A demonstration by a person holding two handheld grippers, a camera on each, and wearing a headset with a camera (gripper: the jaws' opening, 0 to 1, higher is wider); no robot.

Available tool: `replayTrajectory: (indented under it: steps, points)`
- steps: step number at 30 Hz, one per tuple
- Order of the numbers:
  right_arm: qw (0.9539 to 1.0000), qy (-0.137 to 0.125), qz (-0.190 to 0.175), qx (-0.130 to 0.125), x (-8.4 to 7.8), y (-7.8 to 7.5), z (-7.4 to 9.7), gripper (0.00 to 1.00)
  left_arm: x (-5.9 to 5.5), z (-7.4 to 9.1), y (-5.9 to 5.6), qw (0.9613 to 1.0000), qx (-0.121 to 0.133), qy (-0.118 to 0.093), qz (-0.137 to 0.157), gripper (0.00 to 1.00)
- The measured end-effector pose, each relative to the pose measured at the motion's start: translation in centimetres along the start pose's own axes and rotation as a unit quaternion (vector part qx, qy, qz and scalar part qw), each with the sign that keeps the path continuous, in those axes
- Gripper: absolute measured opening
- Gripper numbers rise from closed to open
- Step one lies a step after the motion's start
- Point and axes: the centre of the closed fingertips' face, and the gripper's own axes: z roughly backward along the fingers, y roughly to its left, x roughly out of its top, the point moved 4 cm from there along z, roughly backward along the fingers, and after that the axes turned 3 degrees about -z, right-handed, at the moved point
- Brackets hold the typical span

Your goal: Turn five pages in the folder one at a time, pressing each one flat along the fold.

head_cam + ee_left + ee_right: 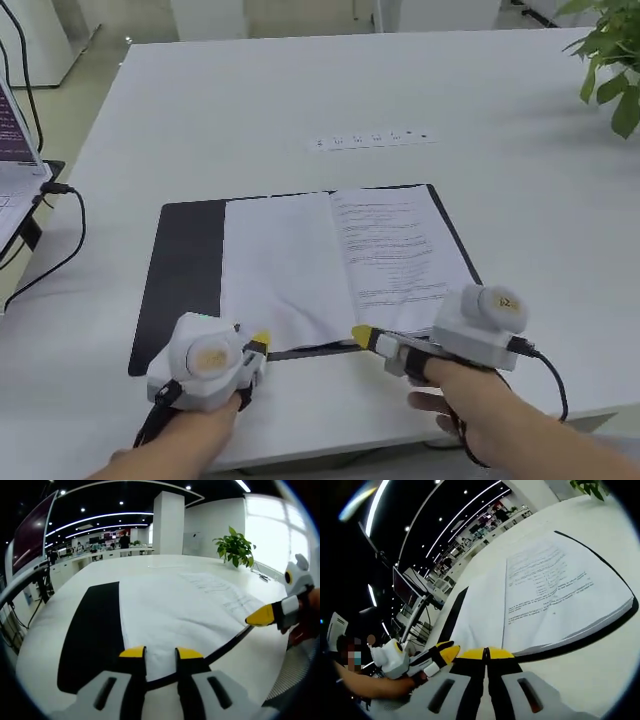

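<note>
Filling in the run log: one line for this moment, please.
folder open flat | left gripper open, near bottom edge | right gripper shut, by fold

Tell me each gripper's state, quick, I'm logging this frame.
Left gripper: open, jaws apart at the folder's near edge.
Right gripper: shut, tips together, nothing seen between them.

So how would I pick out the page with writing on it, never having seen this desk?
Start at the big white table, where a black folder lies open. Of its two facing sheets, take the printed page on the right, past the right gripper: it carries lines of text, while the left sheet is blank white.
</note>
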Motion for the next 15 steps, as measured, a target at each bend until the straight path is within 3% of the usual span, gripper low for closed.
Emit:
replayTrajectory:
  steps: [15]
  points:
    - [0.9988,-0.033,-0.036,0.001,1.5,0.9,2.8,0.0,0.2,0.0,0.0,1.0,0.002,0.004,0.003,0.22]
